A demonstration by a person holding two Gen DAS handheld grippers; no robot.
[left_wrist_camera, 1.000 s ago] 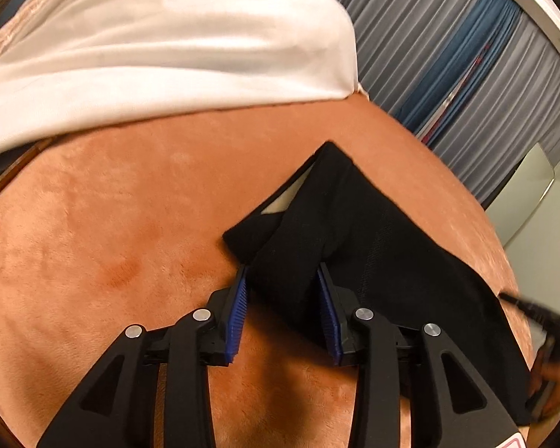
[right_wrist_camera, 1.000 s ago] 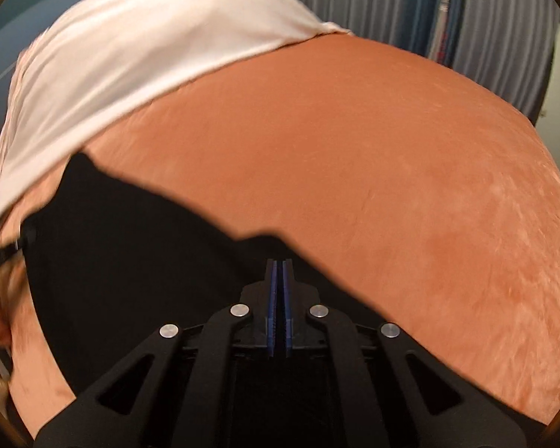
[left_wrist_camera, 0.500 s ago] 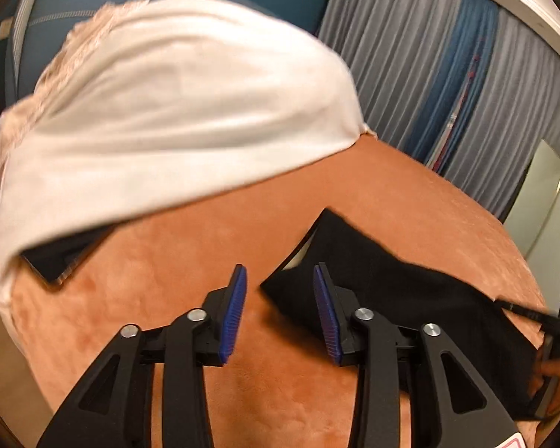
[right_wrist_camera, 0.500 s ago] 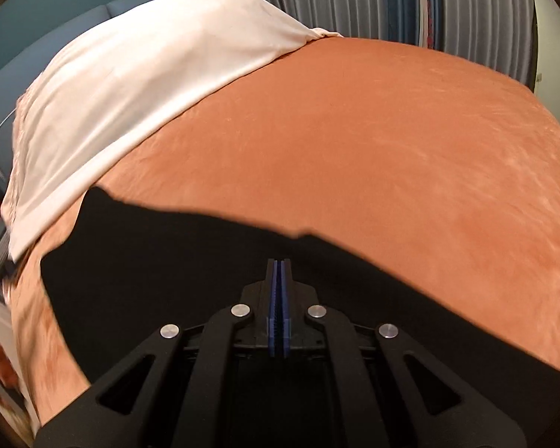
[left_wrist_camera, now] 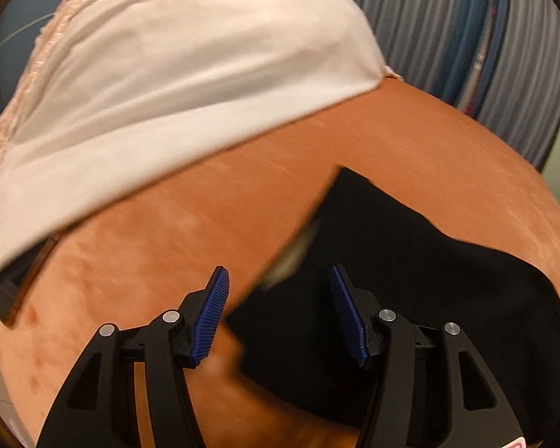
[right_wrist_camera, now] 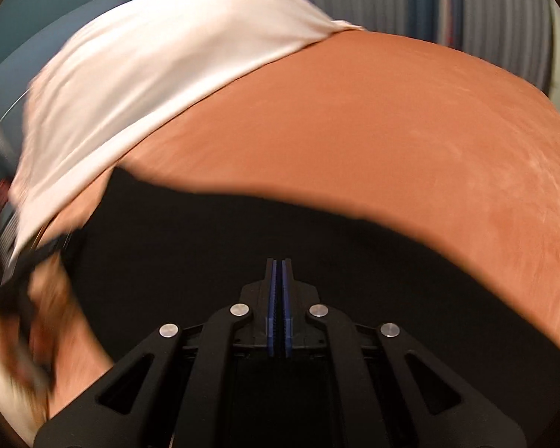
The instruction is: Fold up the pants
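Observation:
The black pants (left_wrist_camera: 410,261) lie folded on an orange velvet surface (left_wrist_camera: 149,242). Their left edge, with a pale label showing inside, runs between the fingers of my left gripper (left_wrist_camera: 279,272). Its jaws are opening and the blue pads stand clear of the cloth on both sides. In the right wrist view the pants (right_wrist_camera: 168,261) spread dark across the lower half. My right gripper (right_wrist_camera: 279,261) has its pads pressed together over the pants, and the fabric runs right up under the tips.
A white cloth (left_wrist_camera: 168,93) covers the far left part of the surface, with a dark flat object (left_wrist_camera: 15,291) poking out beneath it. Grey and blue curtains (left_wrist_camera: 466,37) hang behind. A blurred hand (right_wrist_camera: 56,298) shows at the left of the right wrist view.
My left gripper has let go of the bunched pants, drawn back and spread its fingers wider. The pants now lie flatter. The right gripper stays shut over the cloth.

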